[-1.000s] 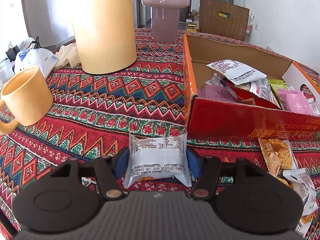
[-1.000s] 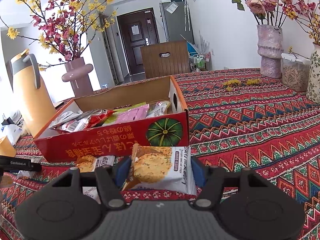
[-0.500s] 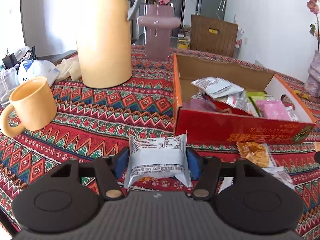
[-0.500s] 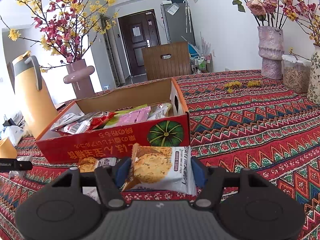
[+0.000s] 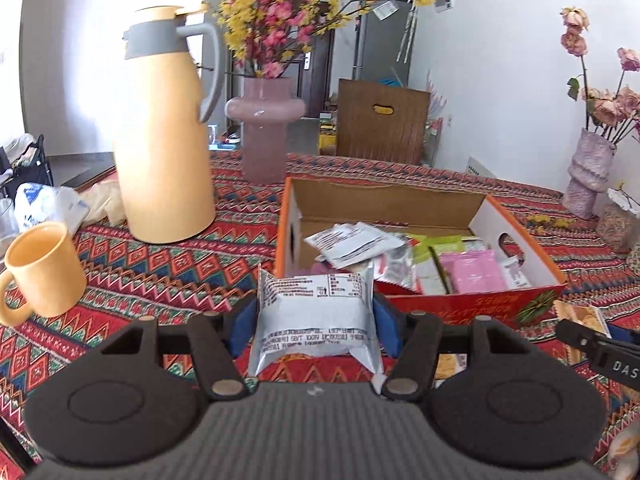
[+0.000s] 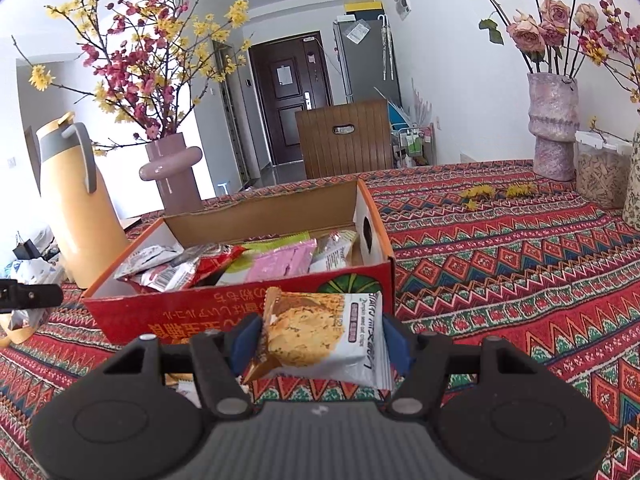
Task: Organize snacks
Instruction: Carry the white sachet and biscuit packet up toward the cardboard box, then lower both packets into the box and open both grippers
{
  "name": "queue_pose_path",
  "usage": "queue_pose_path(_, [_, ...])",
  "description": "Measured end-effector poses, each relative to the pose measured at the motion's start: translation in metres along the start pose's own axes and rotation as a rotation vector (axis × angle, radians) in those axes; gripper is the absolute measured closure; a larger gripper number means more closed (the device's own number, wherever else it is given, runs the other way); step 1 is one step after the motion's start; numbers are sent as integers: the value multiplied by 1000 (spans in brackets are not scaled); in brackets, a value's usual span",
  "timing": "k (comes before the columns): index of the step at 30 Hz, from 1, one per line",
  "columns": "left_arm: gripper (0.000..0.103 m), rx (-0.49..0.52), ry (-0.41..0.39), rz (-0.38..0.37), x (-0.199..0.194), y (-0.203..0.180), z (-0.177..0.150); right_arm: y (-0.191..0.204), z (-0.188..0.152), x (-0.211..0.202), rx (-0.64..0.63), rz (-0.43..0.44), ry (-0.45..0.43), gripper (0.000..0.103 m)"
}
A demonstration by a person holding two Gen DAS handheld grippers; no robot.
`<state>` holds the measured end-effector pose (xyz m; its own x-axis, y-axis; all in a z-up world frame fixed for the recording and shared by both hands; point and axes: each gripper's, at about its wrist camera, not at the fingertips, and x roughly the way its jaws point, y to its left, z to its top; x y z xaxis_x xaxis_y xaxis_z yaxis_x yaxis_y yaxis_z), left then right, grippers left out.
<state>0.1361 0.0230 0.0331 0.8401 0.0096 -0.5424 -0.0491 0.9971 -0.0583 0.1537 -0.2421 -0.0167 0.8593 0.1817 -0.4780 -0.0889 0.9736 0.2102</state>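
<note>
My left gripper (image 5: 314, 320) is shut on a white snack packet (image 5: 316, 320), printed back side up, held above the tablecloth in front of the left end of the red cardboard box (image 5: 460, 308). My right gripper (image 6: 320, 340) is shut on a cracker snack packet (image 6: 320, 336), held in front of the box's right end (image 6: 224, 312). The box holds several snack packets (image 5: 356, 242), among them pink ones (image 6: 280, 262). More loose packets (image 5: 576, 316) lie on the cloth by the box. The right gripper's tip (image 5: 600, 350) shows at the right of the left wrist view.
A tall yellow thermos jug (image 5: 164, 136), a yellow mug (image 5: 40, 268) and a pink vase (image 5: 266, 132) stand left of the box. A wooden chair back (image 6: 346, 142) is behind the table. A purple vase (image 6: 554, 124) and a jar (image 6: 600, 172) stand far right.
The left gripper has risen and pulled back with its packet, so the box interior and room now show more. The right gripper has lifted slightly with its cracker packet.
</note>
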Motion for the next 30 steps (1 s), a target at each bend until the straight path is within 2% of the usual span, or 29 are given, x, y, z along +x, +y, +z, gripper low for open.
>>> queue_pose_path(14, [41,39,-26,-45,15,-48,20,10,29,14,-29,57,-58,38])
queue_pose_path(30, [41,25,-35,6,67,-69,49,19,69,57,-57,85,-102,37])
